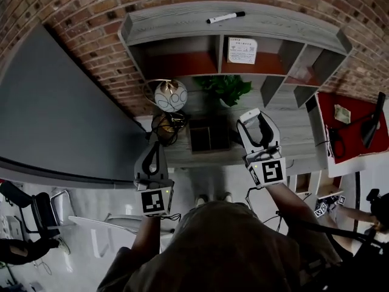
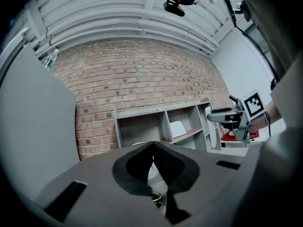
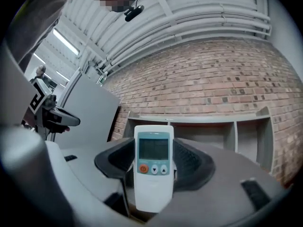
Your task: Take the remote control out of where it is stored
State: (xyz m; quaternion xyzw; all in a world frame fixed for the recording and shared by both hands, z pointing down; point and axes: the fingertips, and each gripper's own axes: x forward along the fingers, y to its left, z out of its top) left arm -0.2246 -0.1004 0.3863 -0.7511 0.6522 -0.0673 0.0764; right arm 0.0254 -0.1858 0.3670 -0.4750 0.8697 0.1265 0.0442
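Looking down in the head view, both claws are hanging in front of a grey shelf unit [image 1: 182, 26] on a brick wall. The left claw [image 1: 154, 147] is sitting at lower left. The right claw [image 1: 258, 126] is hovering over the bench [image 1: 298, 140], just right of a dark open box [image 1: 209, 135]. A marker pen [image 1: 225, 17] is lying on the shelf top, a printed card [image 1: 242, 50] is standing in a middle compartment, and a plant [image 1: 225, 89] and a round lamp [image 1: 171, 95] are sitting on the bench below. Whether the remote is showing here I can't tell; too small. In the left gripper view, the left claw's jaws are pressing together at the tips w/ nothing between them, pointing roughly level at the shelf unit, w/ the right claw off to the right edge. In the right gripper view, the right claw is pinching the remote control [image 3: 153, 169], its jaws standing wide on either side of the body. The remote is standing upright, screen & orange button facing the camera, up in the air in front of the shelf unit, off the bench and touching nothing but the pads. The left claw is showing at the far left, well apart.
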